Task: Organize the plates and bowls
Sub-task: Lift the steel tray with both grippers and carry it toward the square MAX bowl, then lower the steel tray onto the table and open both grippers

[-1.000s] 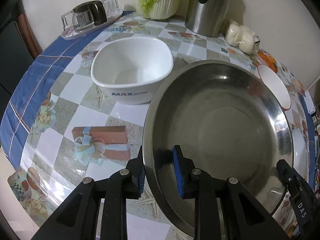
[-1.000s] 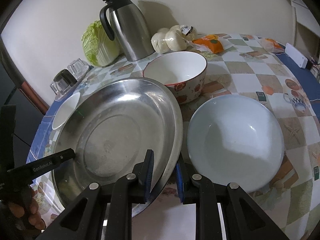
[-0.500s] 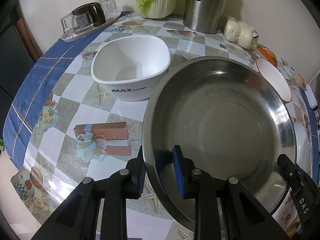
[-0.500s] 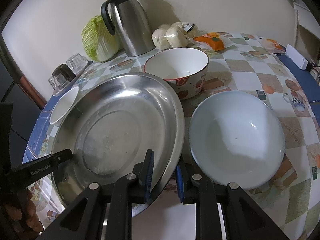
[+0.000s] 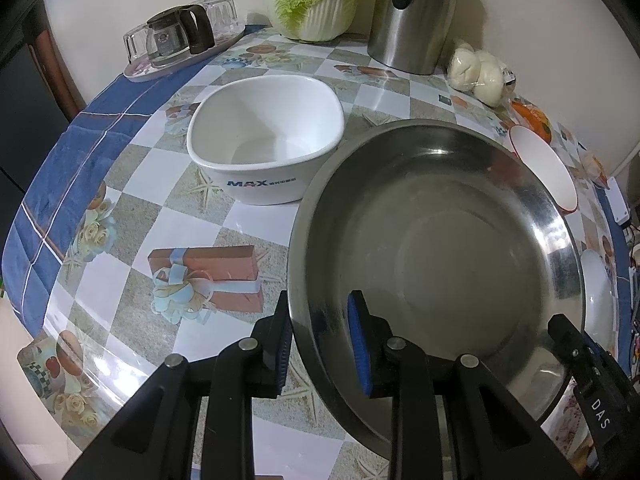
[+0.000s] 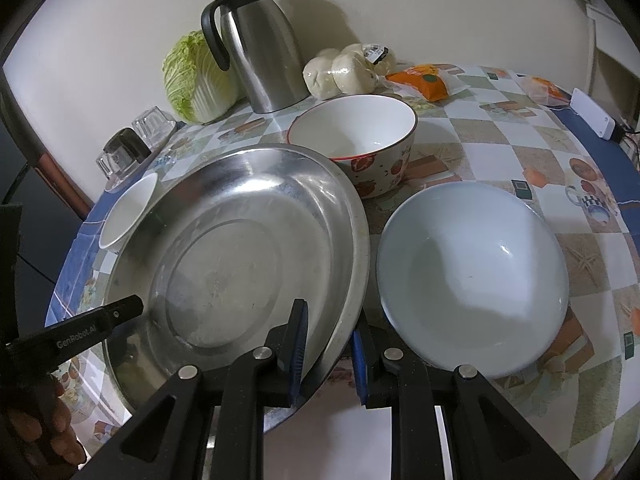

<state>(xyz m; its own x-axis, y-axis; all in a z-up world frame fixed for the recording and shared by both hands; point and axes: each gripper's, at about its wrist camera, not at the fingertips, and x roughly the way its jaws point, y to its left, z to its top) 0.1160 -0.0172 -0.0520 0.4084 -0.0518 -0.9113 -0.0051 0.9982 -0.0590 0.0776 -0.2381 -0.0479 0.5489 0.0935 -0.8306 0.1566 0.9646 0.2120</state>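
The big steel basin (image 5: 436, 260) sits on the tabletop (image 5: 132, 208). The left gripper (image 5: 320, 336) straddles its rim at 9 o'clock; its jaws have just been opening and look loose. The right gripper (image 6: 330, 354) pinches the rim at 4 o'clock. The square white bowl (image 5: 266, 144) stands at 10 o'clock.

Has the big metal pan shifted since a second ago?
No. The metal pan sits just as before beside the patterned bowl and white plate.
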